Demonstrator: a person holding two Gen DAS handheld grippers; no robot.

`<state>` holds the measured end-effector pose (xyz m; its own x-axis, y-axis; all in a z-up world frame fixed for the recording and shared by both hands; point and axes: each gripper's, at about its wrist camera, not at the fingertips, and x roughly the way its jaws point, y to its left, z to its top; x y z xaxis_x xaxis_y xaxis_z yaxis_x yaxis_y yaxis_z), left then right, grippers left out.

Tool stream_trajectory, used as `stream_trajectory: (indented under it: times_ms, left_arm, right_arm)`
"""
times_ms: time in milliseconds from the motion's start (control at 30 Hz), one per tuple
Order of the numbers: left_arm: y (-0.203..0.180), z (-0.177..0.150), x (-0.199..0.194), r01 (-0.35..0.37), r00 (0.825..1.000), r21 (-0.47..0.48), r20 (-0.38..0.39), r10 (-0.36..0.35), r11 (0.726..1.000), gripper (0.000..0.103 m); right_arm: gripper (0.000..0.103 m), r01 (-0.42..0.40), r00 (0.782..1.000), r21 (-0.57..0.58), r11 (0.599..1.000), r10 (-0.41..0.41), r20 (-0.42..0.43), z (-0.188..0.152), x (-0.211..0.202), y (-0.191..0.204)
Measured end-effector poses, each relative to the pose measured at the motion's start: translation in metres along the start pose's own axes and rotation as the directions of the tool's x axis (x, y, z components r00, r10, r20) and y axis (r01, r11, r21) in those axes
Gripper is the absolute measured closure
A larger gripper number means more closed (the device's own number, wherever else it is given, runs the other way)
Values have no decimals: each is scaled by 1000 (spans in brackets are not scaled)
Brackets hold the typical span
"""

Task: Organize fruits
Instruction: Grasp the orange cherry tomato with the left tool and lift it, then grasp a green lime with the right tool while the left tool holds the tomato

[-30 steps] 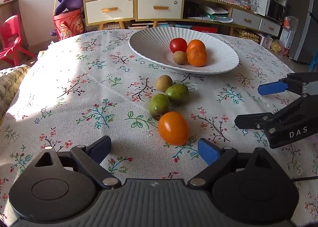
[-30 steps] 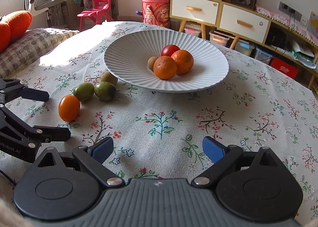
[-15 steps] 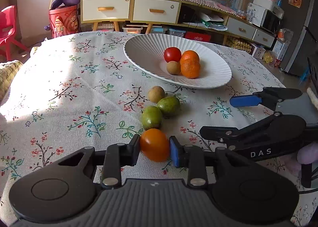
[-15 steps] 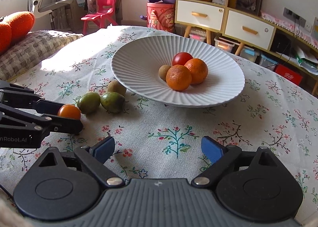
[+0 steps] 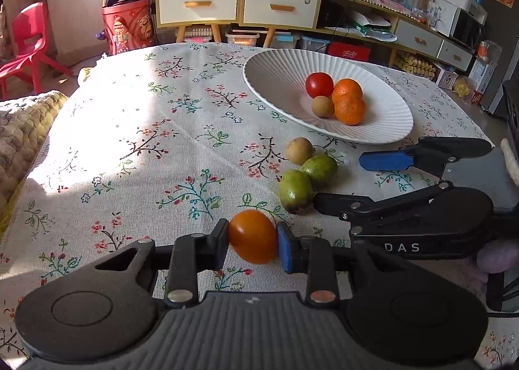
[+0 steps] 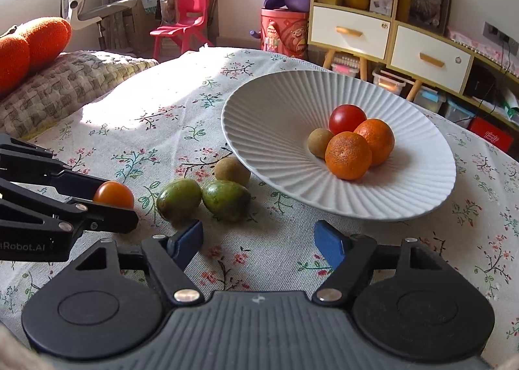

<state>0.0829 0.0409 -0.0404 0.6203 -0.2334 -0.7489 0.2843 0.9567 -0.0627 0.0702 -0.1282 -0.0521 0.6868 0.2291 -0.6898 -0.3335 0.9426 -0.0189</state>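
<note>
My left gripper [image 5: 253, 240] is shut on an orange tomato [image 5: 253, 236], held just above the floral cloth; it also shows in the right wrist view [image 6: 113, 194]. Two green fruits [image 5: 295, 190] [image 5: 319, 166] and a small brown fruit [image 5: 299, 150] lie on the cloth beside the white ribbed plate [image 5: 382, 130]. The plate holds a red tomato [image 5: 319, 84], two oranges [image 5: 349, 109] and a small brown fruit [image 5: 322, 106]. My right gripper [image 6: 258, 243] is open and empty, just short of the green fruits [image 6: 179, 198] [image 6: 226, 199].
The table has a floral cloth [image 5: 146, 149]. A woven cushion [image 6: 65, 84] lies off the table's left edge. Cabinets with drawers [image 5: 233, 3], a red bucket [image 5: 125, 26] and a red chair [image 6: 186, 16] stand beyond the table.
My left gripper closed on the orange tomato and has lifted it slightly. My right gripper has moved closer to the green fruits and stayed open.
</note>
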Motion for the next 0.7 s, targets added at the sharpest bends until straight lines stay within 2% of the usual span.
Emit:
stream_trajectory:
  times_ms: [433,700]
  left_arm:
    - [3,0,-1,-12,1000,-4,-5,12,1000,87]
    - [3,0,-2,-12,1000,-3,-4,12,1000,87]
  right_arm:
    - [72,-53,998,-44,998,53,15,6,2,10]
    - [73,-61,998,-45,997,62,9,5,-2,7]
